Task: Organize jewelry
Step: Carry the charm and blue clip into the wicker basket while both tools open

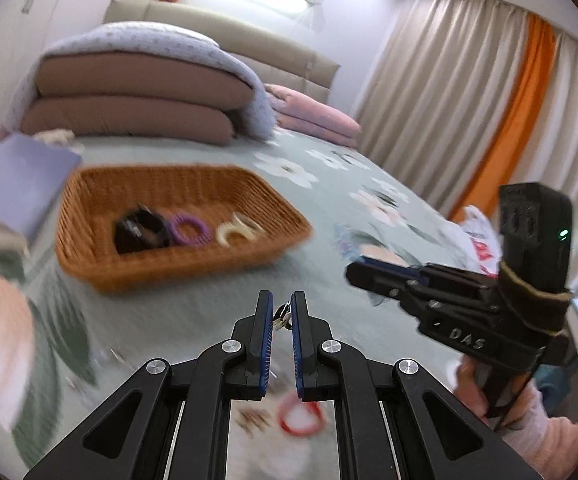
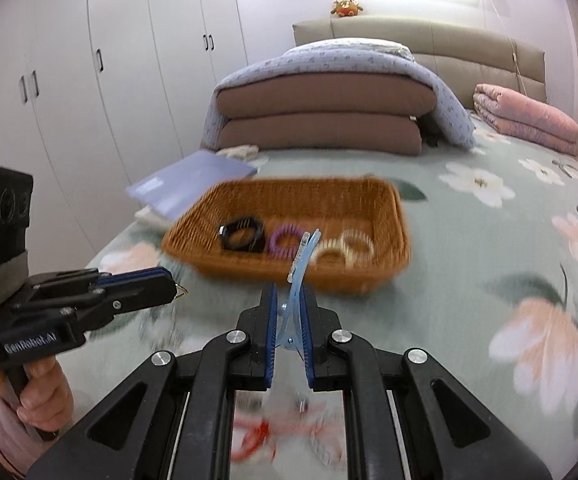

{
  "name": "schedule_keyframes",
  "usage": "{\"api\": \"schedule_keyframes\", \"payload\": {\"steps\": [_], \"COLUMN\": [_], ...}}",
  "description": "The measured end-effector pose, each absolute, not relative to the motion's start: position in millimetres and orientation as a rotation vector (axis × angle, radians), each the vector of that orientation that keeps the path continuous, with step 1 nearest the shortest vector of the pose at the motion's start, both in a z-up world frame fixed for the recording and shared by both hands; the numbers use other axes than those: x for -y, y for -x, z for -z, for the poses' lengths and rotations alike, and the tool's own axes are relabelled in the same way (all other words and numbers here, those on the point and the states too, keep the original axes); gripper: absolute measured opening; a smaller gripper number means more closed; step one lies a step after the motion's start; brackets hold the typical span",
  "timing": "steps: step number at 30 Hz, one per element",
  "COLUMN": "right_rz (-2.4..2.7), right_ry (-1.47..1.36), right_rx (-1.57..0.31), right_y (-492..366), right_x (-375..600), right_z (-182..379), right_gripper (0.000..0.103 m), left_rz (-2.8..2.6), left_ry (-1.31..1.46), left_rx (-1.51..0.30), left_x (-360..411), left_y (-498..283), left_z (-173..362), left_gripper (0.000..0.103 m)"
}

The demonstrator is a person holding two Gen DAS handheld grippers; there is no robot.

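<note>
Both tools are loaded and pointed toward the wicker basket on the flowered bed. The right tool is clamped on a pale blue hair clip, which sticks up past its fingertips. The left tool is pinched on a small metal trinket (too small and blurred to name). Already in the basket lie a black hair claw, a purple coil hair tie and a cream claw clip. This looks like the carry step; next, each tool needs to come over the basket rim and part its jaws above a bare spot.
</note>
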State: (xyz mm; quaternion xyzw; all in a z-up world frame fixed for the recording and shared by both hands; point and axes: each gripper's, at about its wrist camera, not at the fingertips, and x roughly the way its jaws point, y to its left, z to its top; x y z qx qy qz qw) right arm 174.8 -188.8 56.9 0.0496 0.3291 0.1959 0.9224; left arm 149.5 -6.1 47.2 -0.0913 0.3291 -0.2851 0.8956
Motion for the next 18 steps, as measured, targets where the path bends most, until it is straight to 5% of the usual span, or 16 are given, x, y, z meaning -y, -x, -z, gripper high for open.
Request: {"api": "schedule_keyframes", "payload": {"steps": [18], "right_rz": [-0.348], "right_ry": [-0.238], "right_rx": [-0.765], "right_y": [-289.8], "right_x": [173.4], "right_z": [1.7], "right_gripper": [0.013], "left_rz": [0.263], "left_ry": [0.173], "left_rx": [-0.7], "left_x": [-6.8], "left_y": [-286.1], "left_z": [-13.7], "left_gripper": [0.009]}}
